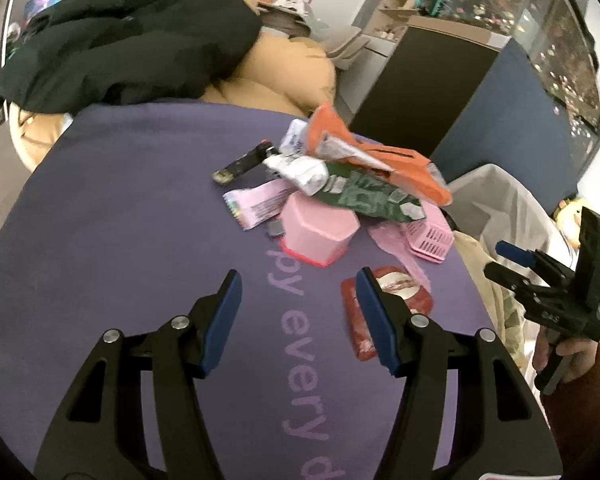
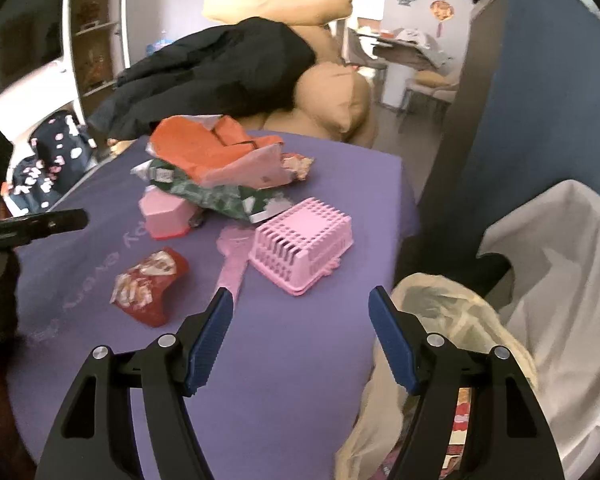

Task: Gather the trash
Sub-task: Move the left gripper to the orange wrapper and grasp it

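A pile of wrappers lies on the purple cloth (image 1: 140, 216): an orange packet (image 1: 380, 152), a green packet (image 1: 372, 196), a white tube (image 1: 300, 170) and a pink wrapper (image 1: 256, 204). A red snack packet (image 1: 356, 316) lies apart, just beyond my open, empty left gripper (image 1: 296, 280), beside its right finger. In the right wrist view the red packet (image 2: 148, 284) lies left of my open, empty right gripper (image 2: 300, 296), which hovers over the table's right edge. A trash bag (image 2: 440, 304) with trash inside gapes below the right finger.
A pink box (image 1: 316, 232) and an upturned pink basket (image 2: 304, 248) sit by the pile. A black garment (image 1: 124, 40) lies on tan cushions (image 2: 332, 100) behind the table. A white-lined bin (image 2: 560, 280) and a dark blue cabinet (image 2: 540, 100) stand right.
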